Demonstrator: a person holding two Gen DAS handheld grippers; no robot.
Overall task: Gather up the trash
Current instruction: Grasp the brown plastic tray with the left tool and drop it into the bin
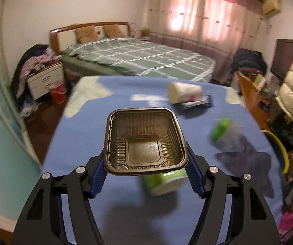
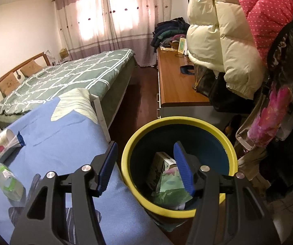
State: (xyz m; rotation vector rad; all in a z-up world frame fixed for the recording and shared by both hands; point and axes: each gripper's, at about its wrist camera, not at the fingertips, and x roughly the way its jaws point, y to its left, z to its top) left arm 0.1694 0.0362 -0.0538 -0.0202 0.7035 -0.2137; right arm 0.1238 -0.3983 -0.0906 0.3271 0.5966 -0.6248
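Green-quilted bed (image 1: 138, 59), pink curtains (image 1: 203, 18), prob. wood floor (image 2: 144, 94)

Left wrist faces bed (image 1: 134, 59), right wrist overlooks bin (image 2: 179, 208), shared blue table (image 1: 126, 214).

Green plaid bed (image 1: 138, 59), pink curtains (image 1: 203, 18), cream jacket (image 2: 218, 36), wood dresser (image 2: 175, 81).

You are getting glare from the backlit curtains (image 1: 197, 14); motion blur is possibly smearing the green bottle (image 1: 221, 128); fisheye edges are bending.
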